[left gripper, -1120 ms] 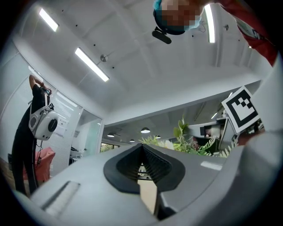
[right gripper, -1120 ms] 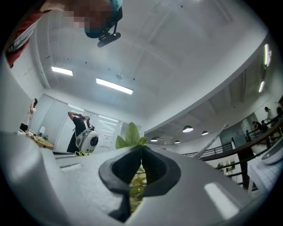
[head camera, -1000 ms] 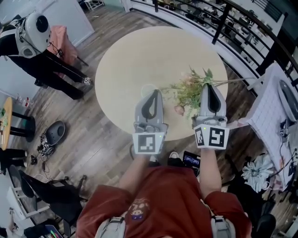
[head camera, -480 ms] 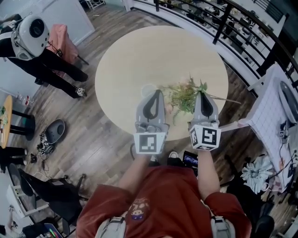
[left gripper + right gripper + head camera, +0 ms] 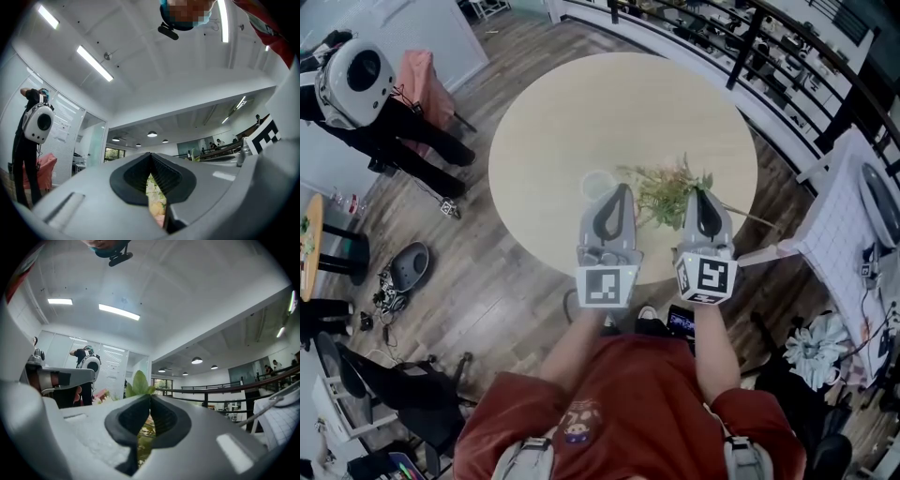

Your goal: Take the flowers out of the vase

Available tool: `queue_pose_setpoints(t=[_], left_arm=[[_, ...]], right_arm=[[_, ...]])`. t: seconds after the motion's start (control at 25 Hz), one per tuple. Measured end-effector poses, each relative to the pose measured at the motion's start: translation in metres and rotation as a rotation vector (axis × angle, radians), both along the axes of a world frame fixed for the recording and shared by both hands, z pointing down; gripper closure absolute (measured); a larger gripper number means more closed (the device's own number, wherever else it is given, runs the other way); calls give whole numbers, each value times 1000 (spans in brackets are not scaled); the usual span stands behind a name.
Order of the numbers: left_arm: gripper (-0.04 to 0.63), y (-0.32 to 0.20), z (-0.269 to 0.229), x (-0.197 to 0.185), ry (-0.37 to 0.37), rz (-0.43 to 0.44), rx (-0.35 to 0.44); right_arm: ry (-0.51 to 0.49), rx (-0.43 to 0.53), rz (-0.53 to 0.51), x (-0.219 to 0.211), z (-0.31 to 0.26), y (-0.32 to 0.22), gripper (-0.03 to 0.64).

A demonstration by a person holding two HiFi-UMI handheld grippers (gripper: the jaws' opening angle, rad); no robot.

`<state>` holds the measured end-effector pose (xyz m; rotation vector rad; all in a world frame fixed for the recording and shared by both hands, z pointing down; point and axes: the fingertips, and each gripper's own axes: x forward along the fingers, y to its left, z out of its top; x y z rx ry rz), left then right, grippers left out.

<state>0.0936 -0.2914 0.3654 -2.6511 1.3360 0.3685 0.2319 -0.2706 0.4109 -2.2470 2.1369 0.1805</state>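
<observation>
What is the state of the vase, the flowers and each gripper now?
Glass vase: upright on the round table, no flowers in it.
Flowers: out of the vase, lying about level, stems clamped.
Right gripper: shut on the flowers, a leaf showing above its tips.
Left gripper: jaws together, tip beside the vase; no grip on it is visible.

A rust-red short-sleeved shirt (image 5: 623, 403) with a small chest print; the grey left gripper (image 5: 620, 190) and right gripper (image 5: 700, 194) carry black-and-white marker cubes.

Leafy flowers (image 5: 668, 193) beside clear vase (image 5: 596, 184)
</observation>
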Motion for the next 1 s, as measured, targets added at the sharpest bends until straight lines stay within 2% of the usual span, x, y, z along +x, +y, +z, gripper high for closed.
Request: queue_pose_setpoints(t=[1.0], left_arm=[[591,1,-3,11,4,31,32]], right_arm=[[29,1,4,2,-4,-2,611]])
